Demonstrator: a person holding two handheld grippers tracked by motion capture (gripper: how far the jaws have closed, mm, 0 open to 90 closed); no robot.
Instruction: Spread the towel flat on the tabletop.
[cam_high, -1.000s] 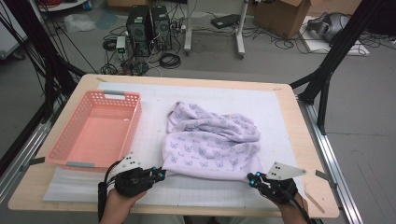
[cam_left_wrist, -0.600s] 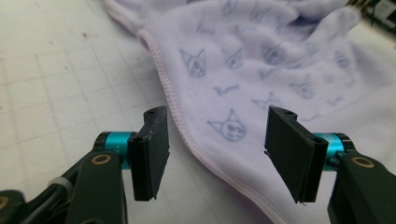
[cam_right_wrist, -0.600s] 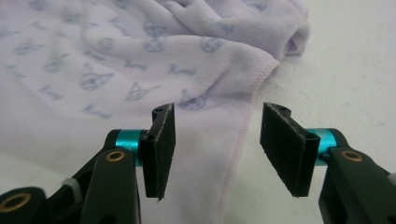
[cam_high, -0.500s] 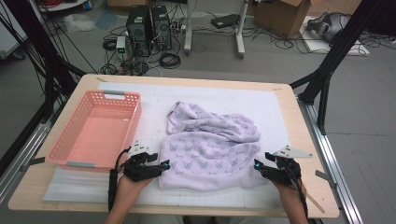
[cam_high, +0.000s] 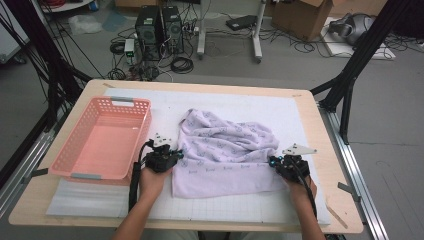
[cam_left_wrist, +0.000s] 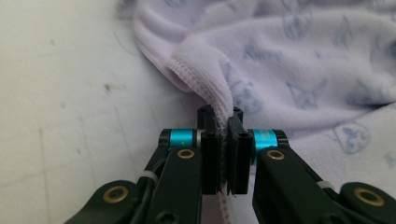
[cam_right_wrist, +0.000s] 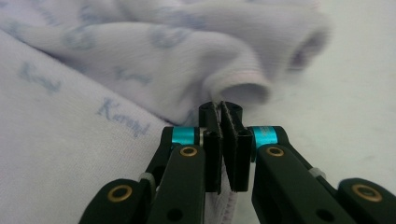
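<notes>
The pale lilac garment (cam_high: 227, 152), a soft knit with a small printed pattern, lies crumpled in the middle of the white mat (cam_high: 300, 112) that covers the wooden table (cam_high: 320, 125). Its near part is folded flat toward the person, and its far part is bunched in loose ridges.

The left gripper (cam_high: 171, 159) holds the left edge of the cloth. In the left gripper view its jaws have just been closing, and now they are pressed together on the stitched hem (cam_left_wrist: 212, 95), which runs between the pads. The right gripper (cam_high: 275, 162) does the same at the right edge: in the right gripper view its jaws have just been closing too, and they pinch a fold (cam_right_wrist: 243, 91) of the fabric, with a little hem showing below them.

I judge the garment to be light and very limp. It will not keep any shape when it is lifted; it will hang and stretch between the two held points, and the free part will drag on the mat. The knit seems not slippery, so a pinch should hold, but a thin single layer could slide out if it is pulled sharply. The hem is the best place to take hold, because the stitching there is thicker and gives the pads something to bite.

The pink plastic basket (cam_high: 102, 140) stands just left of the cloth, near the left gripper, and nothing is inside it.
</notes>
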